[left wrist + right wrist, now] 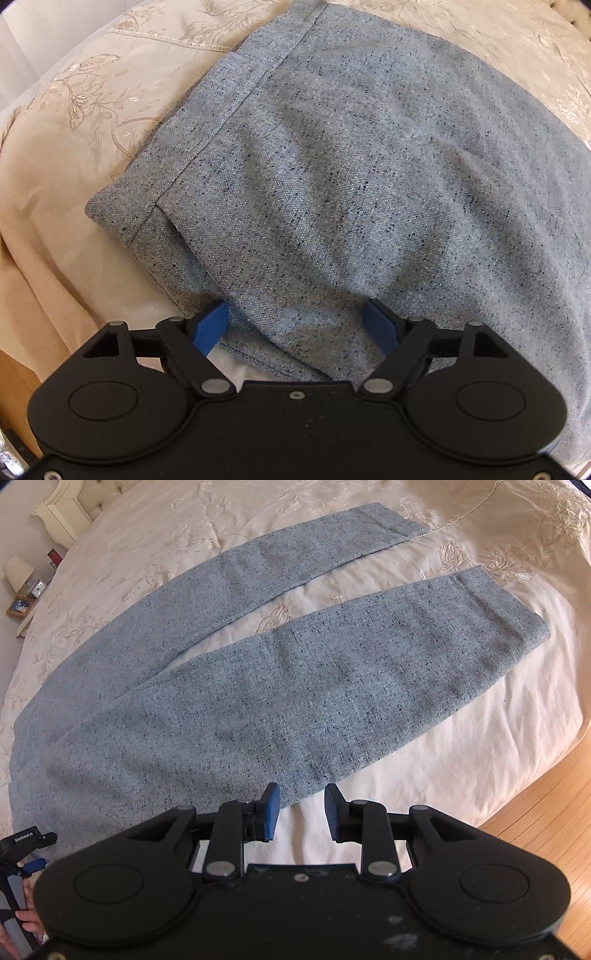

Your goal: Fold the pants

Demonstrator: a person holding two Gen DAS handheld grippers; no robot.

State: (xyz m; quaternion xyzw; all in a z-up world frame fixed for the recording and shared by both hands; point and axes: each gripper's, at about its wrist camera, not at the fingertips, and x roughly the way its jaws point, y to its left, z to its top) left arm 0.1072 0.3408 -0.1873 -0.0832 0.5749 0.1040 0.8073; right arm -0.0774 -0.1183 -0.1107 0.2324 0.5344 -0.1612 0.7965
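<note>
Grey-blue speckled pants lie flat on a cream embroidered bedspread, both legs spread apart toward the far right. In the left wrist view the waistband end fills the frame. My left gripper is open, its blue fingers standing on either side of a bunched edge of the pants fabric. My right gripper is open and empty, just off the near edge of the near leg, over bare bedspread. The left gripper also shows at the left edge of the right wrist view.
The bed edge drops to a wooden floor at the right. A nightstand with a lamp and a photo frame stands at the far left beside a white headboard.
</note>
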